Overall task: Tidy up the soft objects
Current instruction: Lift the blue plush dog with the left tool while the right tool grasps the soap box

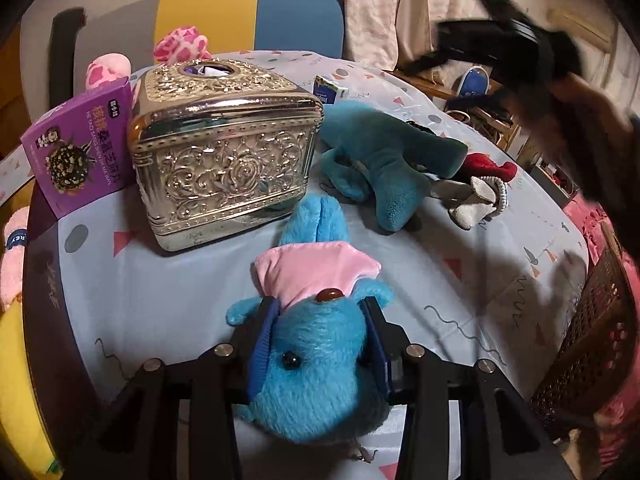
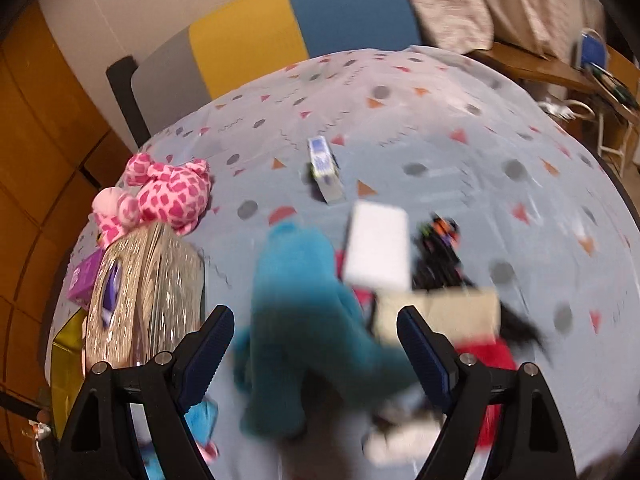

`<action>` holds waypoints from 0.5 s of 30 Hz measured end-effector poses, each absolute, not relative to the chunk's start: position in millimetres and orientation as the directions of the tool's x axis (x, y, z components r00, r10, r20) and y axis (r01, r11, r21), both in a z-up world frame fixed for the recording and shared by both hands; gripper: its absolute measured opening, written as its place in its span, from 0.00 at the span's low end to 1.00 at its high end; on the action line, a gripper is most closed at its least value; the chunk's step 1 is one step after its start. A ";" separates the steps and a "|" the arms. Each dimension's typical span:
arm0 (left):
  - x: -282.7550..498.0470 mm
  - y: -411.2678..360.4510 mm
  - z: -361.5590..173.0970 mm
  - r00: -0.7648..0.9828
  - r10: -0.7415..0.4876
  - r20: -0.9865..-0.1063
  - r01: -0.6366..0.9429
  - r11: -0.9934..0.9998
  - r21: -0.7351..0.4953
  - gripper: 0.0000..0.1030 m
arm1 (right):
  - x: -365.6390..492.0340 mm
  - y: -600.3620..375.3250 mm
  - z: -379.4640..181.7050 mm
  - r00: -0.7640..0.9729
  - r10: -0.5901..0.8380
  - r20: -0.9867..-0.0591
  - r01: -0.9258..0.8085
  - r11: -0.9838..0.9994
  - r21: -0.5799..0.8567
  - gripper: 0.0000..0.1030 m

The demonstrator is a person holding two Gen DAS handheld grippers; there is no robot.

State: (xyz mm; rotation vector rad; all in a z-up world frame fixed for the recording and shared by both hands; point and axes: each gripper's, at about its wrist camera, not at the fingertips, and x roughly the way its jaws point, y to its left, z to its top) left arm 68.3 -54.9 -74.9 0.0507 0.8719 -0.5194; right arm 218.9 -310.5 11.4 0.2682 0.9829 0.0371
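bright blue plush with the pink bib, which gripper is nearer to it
Left. The left gripper has its jaws pressed on either side of the bright blue plush. The right gripper hangs open above the teal plush, apart from the blue one.

The purple box (image 1: 78, 148) reads "HE TAO SANG SHEN ZHI MA WAN".

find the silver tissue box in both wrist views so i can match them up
Left wrist view: the silver tissue box sits upper left of centre, beside the purple box.
Right wrist view: it sits at the lower left, left of the open right gripper.
Shared landmark: the teal plush.
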 end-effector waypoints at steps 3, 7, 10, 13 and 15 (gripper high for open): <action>65.6 -52.9 -76.3 0.535 -0.422 -0.732 0.464 0.871 -0.163 0.42 | 263.4 -307.1 7.8 0.532 0.129 -0.837 0.075 0.977 0.198 0.80; 67.3 -50.6 -78.1 0.529 -0.440 -0.726 0.465 0.866 -0.186 0.42 | 324.7 -305.3 -5.6 0.501 0.080 -0.861 0.078 0.988 0.137 0.77; 68.4 -47.9 -78.7 0.523 -0.453 -0.722 0.463 0.862 -0.206 0.42 | 361.9 -305.0 -17.7 0.475 0.041 -0.879 0.089 0.992 0.095 0.73; 70.3 -43.9 -80.1 0.514 -0.467 -0.720 0.458 0.859 -0.229 0.42 | 398.5 -302.7 -34.9 0.451 -0.010 -0.893 0.103 0.994 0.040 0.73; 71.6 -40.8 -80.3 0.506 -0.477 -0.719 0.455 0.856 -0.247 0.42 | 414.0 -302.2 -49.4 0.421 -0.057 -0.905 0.116 0.993 -0.008 0.72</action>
